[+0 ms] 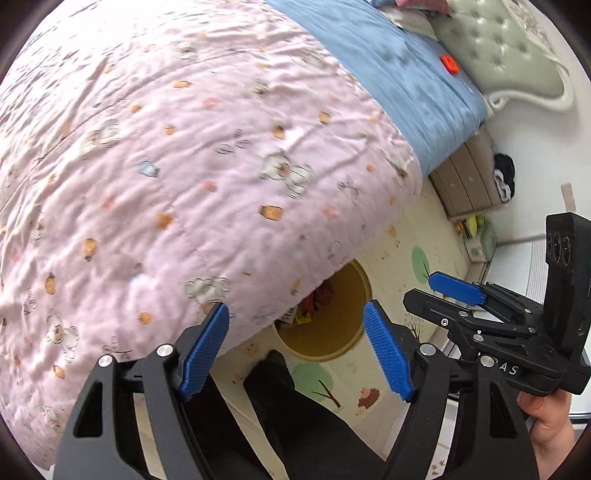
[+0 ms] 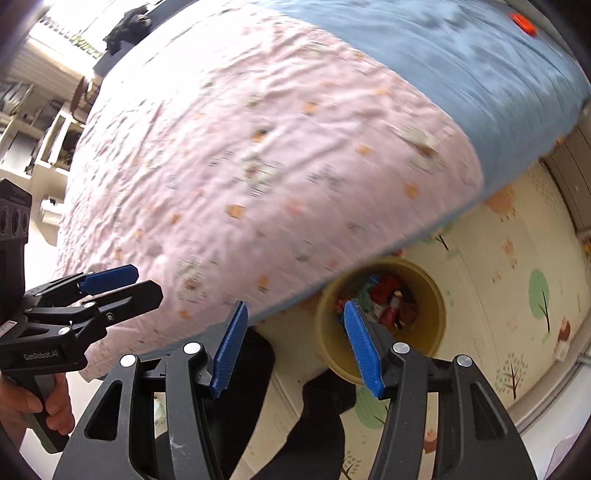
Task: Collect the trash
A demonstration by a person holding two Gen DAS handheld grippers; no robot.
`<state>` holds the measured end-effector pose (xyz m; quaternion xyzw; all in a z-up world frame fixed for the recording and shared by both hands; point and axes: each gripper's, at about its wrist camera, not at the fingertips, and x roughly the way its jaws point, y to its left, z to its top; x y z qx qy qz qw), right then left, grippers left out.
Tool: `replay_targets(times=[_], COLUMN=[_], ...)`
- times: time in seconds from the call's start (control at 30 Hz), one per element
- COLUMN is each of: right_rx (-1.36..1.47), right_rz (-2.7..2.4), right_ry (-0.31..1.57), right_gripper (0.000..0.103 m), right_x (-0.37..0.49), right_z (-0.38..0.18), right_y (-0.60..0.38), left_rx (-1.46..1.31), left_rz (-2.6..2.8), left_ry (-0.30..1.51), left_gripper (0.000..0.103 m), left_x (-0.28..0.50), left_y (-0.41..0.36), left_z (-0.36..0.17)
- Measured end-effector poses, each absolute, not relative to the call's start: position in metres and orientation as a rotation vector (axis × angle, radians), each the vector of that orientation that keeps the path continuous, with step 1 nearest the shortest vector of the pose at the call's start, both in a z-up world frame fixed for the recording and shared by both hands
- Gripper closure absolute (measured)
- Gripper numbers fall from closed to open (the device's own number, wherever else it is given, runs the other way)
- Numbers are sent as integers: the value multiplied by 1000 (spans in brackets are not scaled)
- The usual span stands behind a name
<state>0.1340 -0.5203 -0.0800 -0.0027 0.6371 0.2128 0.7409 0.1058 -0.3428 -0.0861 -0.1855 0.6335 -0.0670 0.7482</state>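
A yellow waste bin [image 1: 352, 284] stands on the floor at the bed's side, half hidden under the hanging pink quilt [image 1: 184, 166]. Red and mixed wrappers [image 2: 391, 299] lie inside the bin [image 2: 434, 295]. A small orange scrap [image 1: 448, 63] rests on the blue sheet near the headboard, also in the right wrist view as the orange scrap [image 2: 522, 21]. My left gripper [image 1: 295, 306] hangs open above the bin's edge, with nothing between its blue pads. My right gripper [image 2: 295, 304] is open too, nothing in it, beside the bin's near rim. Each gripper shows in the other's view: right gripper [image 1: 458, 291], left gripper [image 2: 110, 280].
The bed fills most of both views, with a padded headboard [image 1: 498, 55] at its far end. The person's dark-trousered legs [image 2: 321, 424] stand between bed and bin on a patterned play mat [image 2: 498, 295]. Drawers [image 1: 465, 181] stand by the bed's head; shelves [image 2: 37, 129] at the far left.
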Motion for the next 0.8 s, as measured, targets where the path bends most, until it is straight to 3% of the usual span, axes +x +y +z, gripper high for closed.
replay_targets(times=[0.53,0.8], right_rx=[-223,-290], right_rz=[732,774], right_ry=[1322,1304], right_gripper=[49,49], right_x=[137,134], right_z=[-43,-42], right_y=[-285,-211], left_rx=[-611,-674], left_rz=[183,317], left_ry=[1219,1187], left_gripper=[28,28], left_x=[47,15], left_y=[-110,-38], left_z=[-41,-42])
